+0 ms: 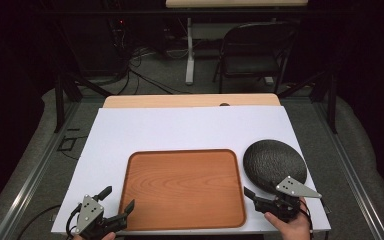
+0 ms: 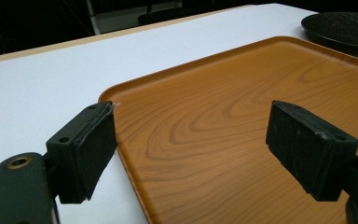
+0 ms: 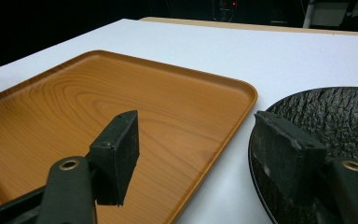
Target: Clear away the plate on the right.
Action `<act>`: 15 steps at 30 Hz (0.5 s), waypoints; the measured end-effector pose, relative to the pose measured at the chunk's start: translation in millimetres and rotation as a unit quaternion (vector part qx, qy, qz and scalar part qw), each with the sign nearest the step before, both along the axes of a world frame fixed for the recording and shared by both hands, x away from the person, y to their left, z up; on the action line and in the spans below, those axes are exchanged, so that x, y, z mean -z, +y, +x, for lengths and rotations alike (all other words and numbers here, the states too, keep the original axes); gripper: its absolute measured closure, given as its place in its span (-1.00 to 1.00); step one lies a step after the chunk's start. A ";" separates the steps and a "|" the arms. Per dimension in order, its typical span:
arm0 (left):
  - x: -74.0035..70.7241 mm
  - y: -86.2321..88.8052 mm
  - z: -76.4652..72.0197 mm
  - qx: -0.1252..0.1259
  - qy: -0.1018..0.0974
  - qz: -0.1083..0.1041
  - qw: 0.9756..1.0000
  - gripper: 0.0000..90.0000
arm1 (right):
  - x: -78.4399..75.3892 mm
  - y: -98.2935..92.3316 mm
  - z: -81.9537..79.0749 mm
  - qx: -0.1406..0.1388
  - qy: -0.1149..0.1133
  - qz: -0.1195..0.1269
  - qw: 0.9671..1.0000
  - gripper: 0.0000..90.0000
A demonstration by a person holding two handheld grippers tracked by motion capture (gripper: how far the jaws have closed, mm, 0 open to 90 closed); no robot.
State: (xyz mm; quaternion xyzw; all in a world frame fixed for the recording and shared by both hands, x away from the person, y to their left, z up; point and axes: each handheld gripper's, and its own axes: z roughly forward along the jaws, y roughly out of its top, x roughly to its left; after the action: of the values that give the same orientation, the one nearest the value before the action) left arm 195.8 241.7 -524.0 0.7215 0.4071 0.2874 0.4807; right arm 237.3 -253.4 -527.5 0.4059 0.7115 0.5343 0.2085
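My right hand-held gripper (image 1: 260,196) gapes wide and holds nothing; the black plate (image 1: 274,162) lies just under its far jaw. My left hand-held gripper (image 1: 116,204), equally open and empty, straddles the wooden tray's (image 1: 180,220) near corner on the counter (image 1: 180,130).

Wooden tray (image 1: 182,187) flat, empty, centre-front on white board; black textured plate (image 1: 274,164) just right.

Orange-brown wood-grain tray (image 1: 182,187), black bark-textured plate (image 1: 274,162) (matte), white table (image 1: 180,130).

No writing, label or number seems readable anywhere, though the dim background stays unclear.
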 end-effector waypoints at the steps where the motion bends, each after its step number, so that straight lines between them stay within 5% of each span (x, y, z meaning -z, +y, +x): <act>1: 0.0 -0.1 -0.1 -0.001 0.001 0.001 1.000 -0.64 | 0.0 0.0 0.0 0.000 0.000 0.000 1.000 -0.30; 15: -0.3 -0.4 -0.9 -0.002 -0.001 0.001 1.000 -0.64 | -7.8 -2.6 -1.7 -0.008 -0.001 0.005 1.000 -0.22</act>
State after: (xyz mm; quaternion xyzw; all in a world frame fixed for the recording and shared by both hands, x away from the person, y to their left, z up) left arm 194.9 241.3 -523.7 0.7210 0.4075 0.2900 0.4796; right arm 235.7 -256.0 -519.7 0.4007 0.7120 0.5398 0.2029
